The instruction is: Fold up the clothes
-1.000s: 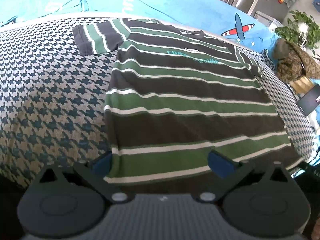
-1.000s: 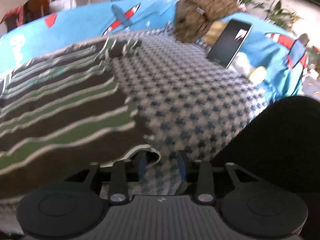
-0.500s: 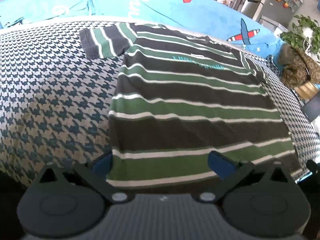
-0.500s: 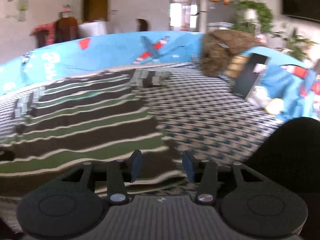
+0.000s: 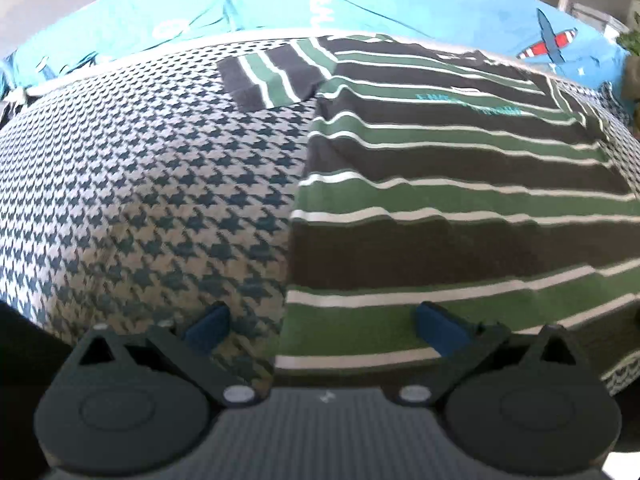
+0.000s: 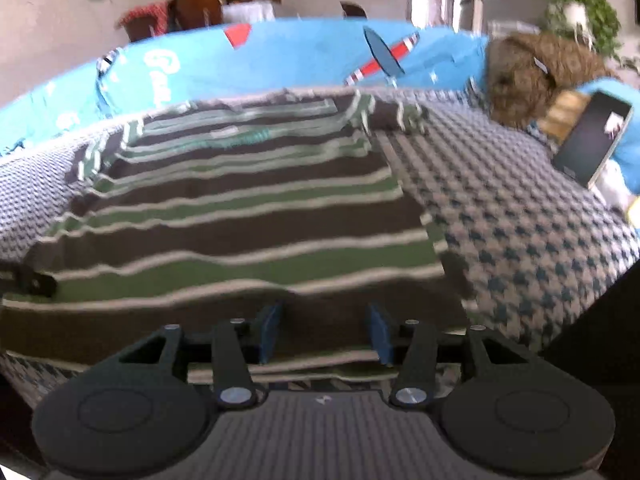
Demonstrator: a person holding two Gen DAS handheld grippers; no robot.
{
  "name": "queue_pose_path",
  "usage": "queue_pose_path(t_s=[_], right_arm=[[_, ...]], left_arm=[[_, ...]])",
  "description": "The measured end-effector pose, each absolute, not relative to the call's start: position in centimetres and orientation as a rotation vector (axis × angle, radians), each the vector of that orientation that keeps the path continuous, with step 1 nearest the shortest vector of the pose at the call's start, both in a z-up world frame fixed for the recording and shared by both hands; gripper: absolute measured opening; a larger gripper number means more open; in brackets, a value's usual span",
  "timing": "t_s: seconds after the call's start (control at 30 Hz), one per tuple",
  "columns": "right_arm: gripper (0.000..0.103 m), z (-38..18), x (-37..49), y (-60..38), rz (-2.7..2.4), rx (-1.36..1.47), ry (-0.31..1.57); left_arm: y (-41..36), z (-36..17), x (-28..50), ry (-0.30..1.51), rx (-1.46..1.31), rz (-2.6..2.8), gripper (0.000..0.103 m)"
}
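A short-sleeved T-shirt in dark grey, green and white stripes [image 5: 460,184] is seen spread flat, front up, on a bed covered with a blue-and-cream houndstooth blanket [image 5: 140,184], its hem lying nearest both cameras and its collar towards a turquoise printed cover [image 5: 280,4] beyond. The left gripper [image 5: 322,322] is held with its jaws spread wide over the hem's left corner, nothing being pinched. The right gripper [image 6: 324,334] is likewise released, poised over the hem near its right corner. The step in hand is judged to be the grasping of the hem. It would be done well if both corners were taken together, only the shirt's cloth and not the blanket being caught, and the hem then kept taut and level while it is carried towards the collar.
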State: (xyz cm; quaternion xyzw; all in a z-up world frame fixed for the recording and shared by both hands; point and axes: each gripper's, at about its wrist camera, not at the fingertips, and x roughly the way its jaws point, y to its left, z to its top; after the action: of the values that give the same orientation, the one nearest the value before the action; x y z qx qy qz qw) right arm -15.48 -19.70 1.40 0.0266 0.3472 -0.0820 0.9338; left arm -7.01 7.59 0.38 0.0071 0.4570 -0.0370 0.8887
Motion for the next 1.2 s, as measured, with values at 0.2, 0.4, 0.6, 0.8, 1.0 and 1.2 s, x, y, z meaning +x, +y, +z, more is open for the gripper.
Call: queue_pose_path(t_s=[0.2, 0.4, 0.6, 0.8, 1.0, 1.2], right_arm=[[0.062, 1.1, -15.6, -21.0, -0.199, 0.139, 0.738], [0.062, 1.8, -16.5, -21.2, -0.195, 0.151, 0.684], [0.062, 2.6, -16.8, -20.4, -0.160, 0.108, 0.623], [0.062, 2.3, -15.9, -19.2, -0.120, 0.072, 0.631], [0.061, 2.0, -15.0, -17.3, -0.085, 0.013, 0.586], [0.062, 0.9, -12.9, -15.1, -0.007, -0.039, 0.604]], left_arm=[[9.0, 0.4, -6.7, 0.950, -0.024, 0.019, 0.103], [10.0, 0.5, -6.5, 0.946, -0.043, 0.122, 0.103], [8.7, 0.6, -6.2, 0.896, 0.053, 0.187, 0.103], [9.5, 1.9, -5.5, 0.868, -0.067, 0.122, 0.103], [7.5, 2.0, -3.0, 0.856, -0.046, 0.086, 0.103], [7.1, 0.3, -1.4, 0.882, -0.009, 0.128, 0.103]])
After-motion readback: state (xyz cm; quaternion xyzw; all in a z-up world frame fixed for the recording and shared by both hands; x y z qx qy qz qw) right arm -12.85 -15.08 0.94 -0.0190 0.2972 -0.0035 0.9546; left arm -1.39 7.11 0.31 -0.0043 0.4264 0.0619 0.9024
